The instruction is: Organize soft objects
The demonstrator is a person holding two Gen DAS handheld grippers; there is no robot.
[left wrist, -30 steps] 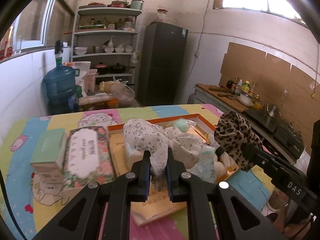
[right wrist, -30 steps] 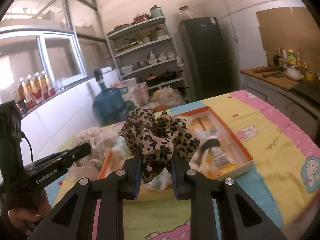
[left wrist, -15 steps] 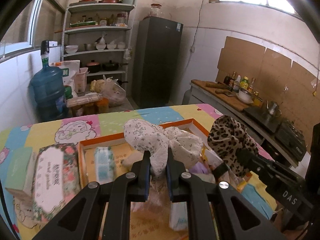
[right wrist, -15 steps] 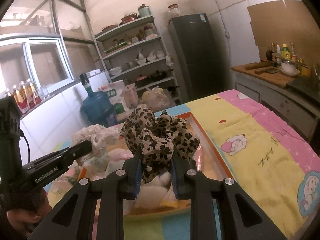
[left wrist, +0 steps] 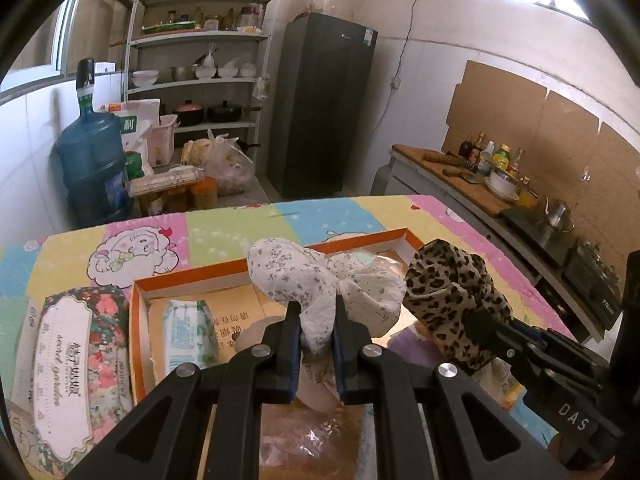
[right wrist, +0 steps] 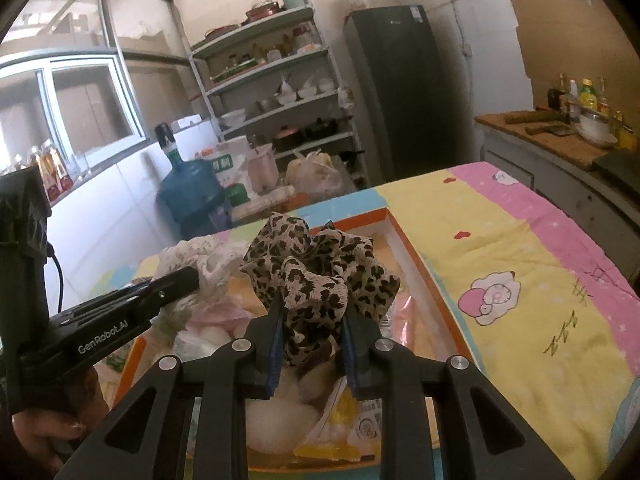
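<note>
my left gripper clenched on one white floral scrunchie, my right gripper gripping one leopard scrunchie, one orange box below, contents partly hidden

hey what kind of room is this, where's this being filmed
Most likely a home kitchen: open shelves stacked with bowls and pots, a dark fridge, and a counter with sauce bottles and a cutting board.

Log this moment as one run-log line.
left gripper: shut on white floral scrunchie | right gripper: shut on leopard scrunchie | both above orange tray
</note>
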